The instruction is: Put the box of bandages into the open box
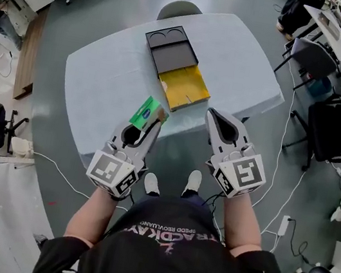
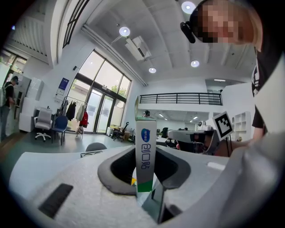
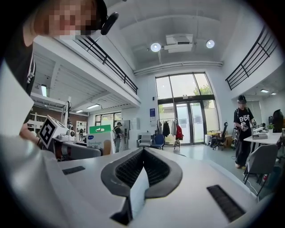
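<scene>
The bandage box (image 1: pixel 147 113), green and white with blue print, is held off the table's near edge, with my left gripper (image 1: pixel 156 119) shut on it. In the left gripper view the bandage box (image 2: pixel 145 149) stands edge-on between the jaws. The open box (image 1: pixel 185 87) has a yellow inside and a black lid (image 1: pixel 172 46) lying open behind it, mid-table, just beyond both grippers. My right gripper (image 1: pixel 214 115) hovers to the right of the bandage box, near the open box's front corner; its jaws (image 3: pixel 142 153) meet with nothing between them. The bandage box (image 3: pixel 99 135) shows at the left of the right gripper view.
The pale blue table (image 1: pixel 103 75) carries only the open box. A grey chair (image 1: pixel 178 10) sits at its far side. Office chairs (image 1: pixel 314 63) and desks stand to the right, cables (image 1: pixel 54 167) run over the floor, and a person (image 3: pixel 244 129) stands by the glass doors.
</scene>
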Available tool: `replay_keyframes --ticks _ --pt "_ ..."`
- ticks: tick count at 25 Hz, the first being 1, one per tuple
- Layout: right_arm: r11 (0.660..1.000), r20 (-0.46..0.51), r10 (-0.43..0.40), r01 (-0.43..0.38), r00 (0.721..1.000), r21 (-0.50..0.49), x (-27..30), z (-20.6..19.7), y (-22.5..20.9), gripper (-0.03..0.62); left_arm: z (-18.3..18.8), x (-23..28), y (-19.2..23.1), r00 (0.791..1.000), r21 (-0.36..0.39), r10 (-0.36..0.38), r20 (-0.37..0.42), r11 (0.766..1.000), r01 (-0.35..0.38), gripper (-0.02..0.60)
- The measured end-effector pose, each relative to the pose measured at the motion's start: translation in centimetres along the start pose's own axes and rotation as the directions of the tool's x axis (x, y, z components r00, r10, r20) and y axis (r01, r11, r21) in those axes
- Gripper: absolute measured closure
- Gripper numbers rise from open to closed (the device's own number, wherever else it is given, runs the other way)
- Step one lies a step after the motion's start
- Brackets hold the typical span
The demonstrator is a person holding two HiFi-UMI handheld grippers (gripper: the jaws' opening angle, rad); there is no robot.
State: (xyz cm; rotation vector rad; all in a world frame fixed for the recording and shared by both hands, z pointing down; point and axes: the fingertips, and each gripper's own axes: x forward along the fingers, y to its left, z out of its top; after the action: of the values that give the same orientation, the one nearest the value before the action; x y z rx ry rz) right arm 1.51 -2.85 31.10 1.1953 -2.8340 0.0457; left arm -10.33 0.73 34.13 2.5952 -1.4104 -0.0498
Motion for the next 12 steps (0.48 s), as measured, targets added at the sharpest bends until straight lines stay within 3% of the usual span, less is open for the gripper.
replay_keyframes --ticks 12 --pt "0.994 0.019 0.107 -0.107 0.994 0.018 -0.7 -0.3 -6.5 0.585 -0.5 5.1 -3.7 0.995 0.012 0.096 -0.007 0.995 -0.096 0.48"
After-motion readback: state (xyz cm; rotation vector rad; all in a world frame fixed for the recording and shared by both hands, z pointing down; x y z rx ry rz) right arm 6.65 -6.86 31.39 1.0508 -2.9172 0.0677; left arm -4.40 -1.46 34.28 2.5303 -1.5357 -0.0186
